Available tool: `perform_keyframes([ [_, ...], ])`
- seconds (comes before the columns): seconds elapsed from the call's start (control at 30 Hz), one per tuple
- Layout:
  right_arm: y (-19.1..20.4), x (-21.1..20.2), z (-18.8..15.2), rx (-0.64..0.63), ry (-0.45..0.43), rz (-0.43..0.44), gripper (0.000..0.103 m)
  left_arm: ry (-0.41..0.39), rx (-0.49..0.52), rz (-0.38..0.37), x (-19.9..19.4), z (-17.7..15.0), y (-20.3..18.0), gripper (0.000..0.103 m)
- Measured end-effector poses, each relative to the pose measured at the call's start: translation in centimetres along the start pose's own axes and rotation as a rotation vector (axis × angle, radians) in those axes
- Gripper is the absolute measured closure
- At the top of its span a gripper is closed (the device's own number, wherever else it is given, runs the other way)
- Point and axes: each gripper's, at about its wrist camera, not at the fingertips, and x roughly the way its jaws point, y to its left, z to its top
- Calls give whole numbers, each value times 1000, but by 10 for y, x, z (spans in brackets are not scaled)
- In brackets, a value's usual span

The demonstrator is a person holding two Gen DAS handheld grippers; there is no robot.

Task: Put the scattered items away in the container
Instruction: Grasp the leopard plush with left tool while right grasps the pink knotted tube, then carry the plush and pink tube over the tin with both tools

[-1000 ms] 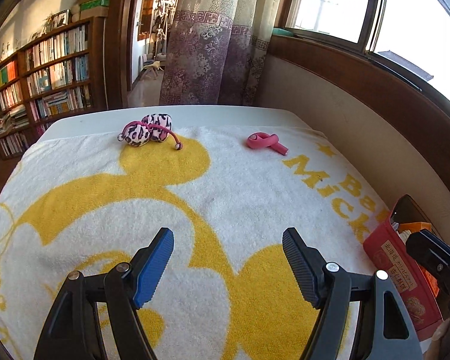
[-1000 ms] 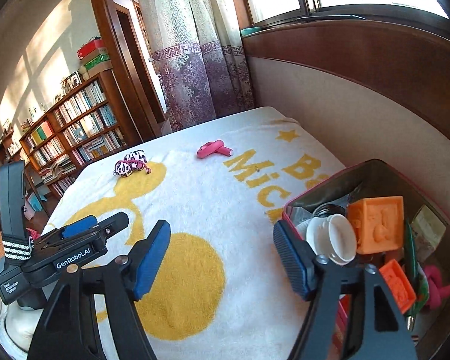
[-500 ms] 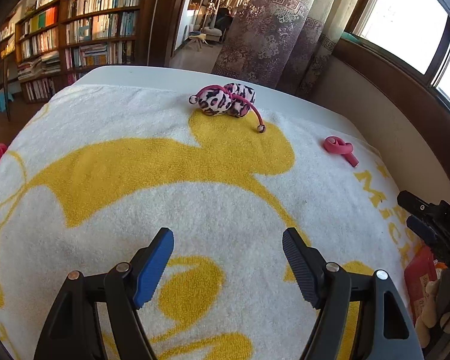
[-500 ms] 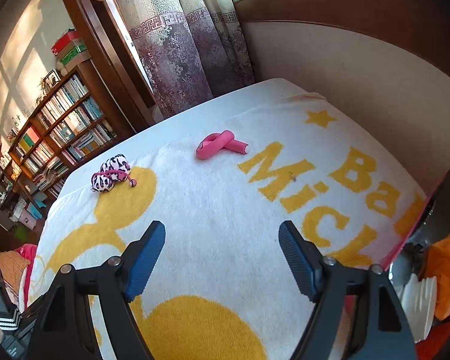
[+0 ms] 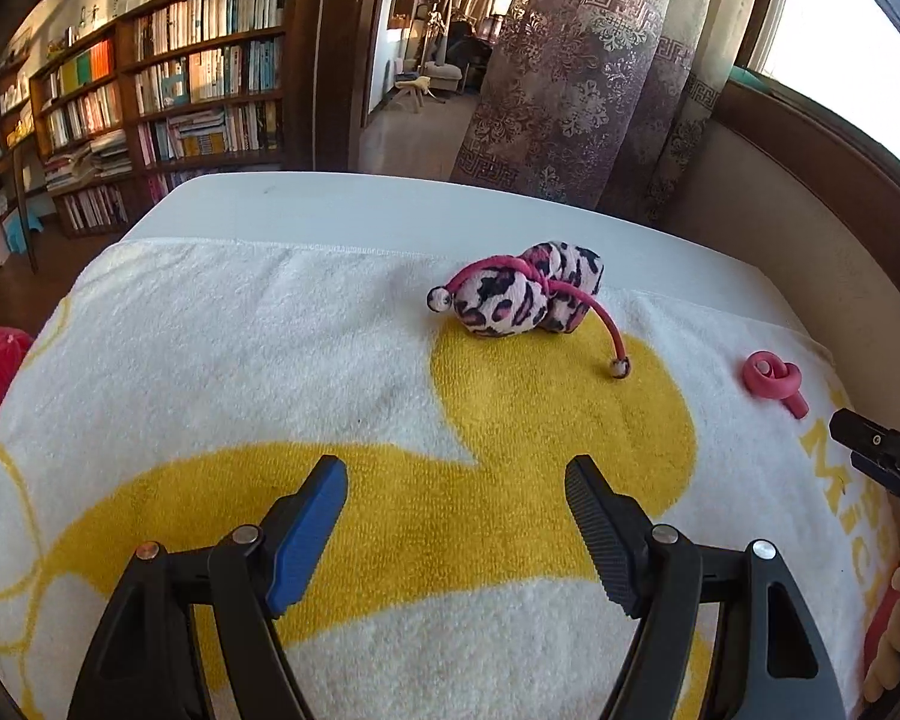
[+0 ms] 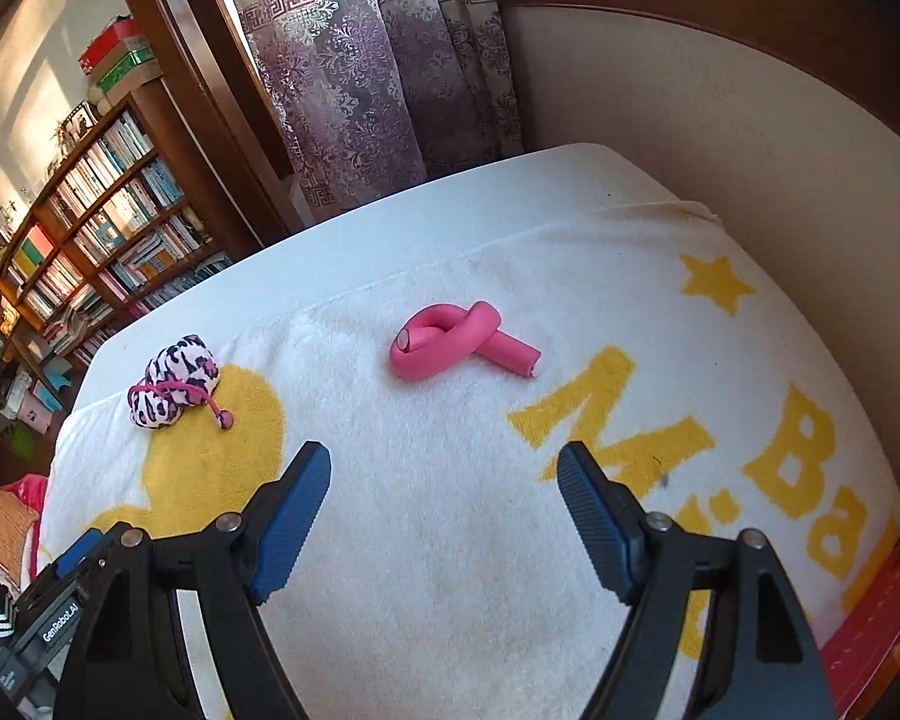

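Left claw (image 5: 456, 498) and right claw (image 6: 444, 483), both spread and empty, each face one item: leopard-print toy (image 5: 519, 297), pink foam roller (image 6: 459, 339).

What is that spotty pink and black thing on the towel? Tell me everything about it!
The spotty plush thing looks soft: two rounded white lumps with pink-and-black leopard spots, side by side. A pink cord wraps over them, with a small bead at each end. It lies on the yellow-and-white towel, near its far edge. Nothing else touches it.

Looped terry cloth towel (image 5: 330, 372), fuzzy leopard-print plush toy (image 5: 516, 300), matt pink foam roller (image 6: 456, 339), ribbed plastic fingers (image 6: 594, 516)
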Motion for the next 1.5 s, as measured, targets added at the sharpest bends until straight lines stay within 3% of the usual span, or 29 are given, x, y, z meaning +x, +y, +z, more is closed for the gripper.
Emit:
perform_keyframes([
  [0.13,0,11,16,-13,11,-14,22,-12,35,3,20,26,-3,26],
  [0.3,-5,26,34,-20,37,-21,22,-29,14,-59,35,54,-8,26],
  [0.4,-9,39,40,-23,72,-4,22,-46,62,-72,44,69,-20,26],
  [0.57,-10,56,52,-24,131,34,22,-35,132,-19,66,89,-33,26],
  [0.67,-8,65,56,-51,153,24,22,0,171,12,81,93,-37,26],
  [1.1,-7,77,57,-75,168,22,22,64,151,-32,108,92,-40,26],
  [1.27,0,80,52,-138,160,-42,25,43,195,-34,100,88,-49,49],
  [1.43,0,74,53,-140,150,-67,30,31,186,-59,84,86,-51,62],
  [1.5,-1,69,54,-130,143,-75,33,26,174,-63,77,85,-48,62],
])
